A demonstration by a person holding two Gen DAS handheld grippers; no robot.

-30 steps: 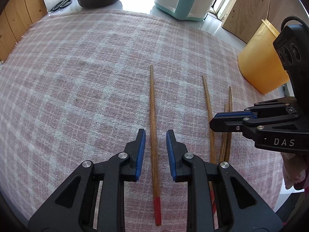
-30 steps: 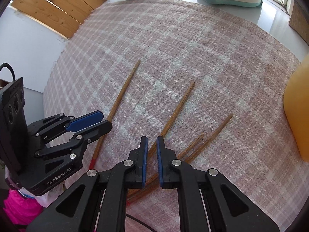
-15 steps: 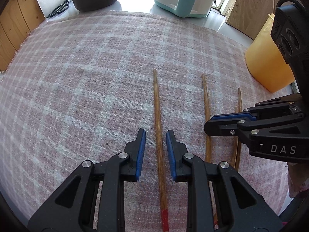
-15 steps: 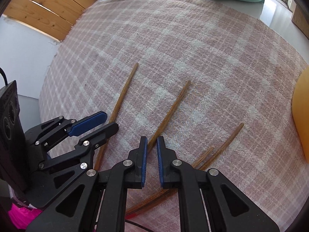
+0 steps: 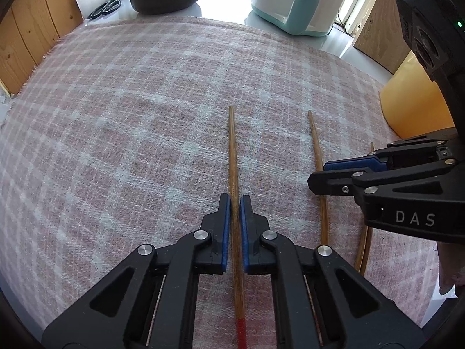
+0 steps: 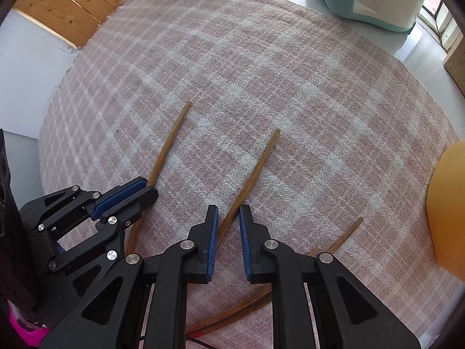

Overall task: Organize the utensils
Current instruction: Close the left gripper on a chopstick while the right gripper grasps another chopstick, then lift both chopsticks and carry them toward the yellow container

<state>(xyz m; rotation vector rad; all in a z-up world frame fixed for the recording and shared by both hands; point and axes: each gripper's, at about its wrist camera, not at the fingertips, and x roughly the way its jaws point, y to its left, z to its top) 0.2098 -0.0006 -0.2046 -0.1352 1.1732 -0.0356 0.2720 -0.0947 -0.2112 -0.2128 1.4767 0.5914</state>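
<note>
Chopsticks (image 5: 319, 157) on plaid cloth (image 5: 116, 133), yellow container (image 5: 412, 107) beside.

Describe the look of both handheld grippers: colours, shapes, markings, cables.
Both the left gripper and the right gripper are matte black plastic with triangular cut-outs, silver round pivot screws and blue pads lining the fingers. Seen from the left wrist view, the right gripper carries white "DAS" lettering, a boxy black camera housing with a green light, and a black cable loop on top.
</note>
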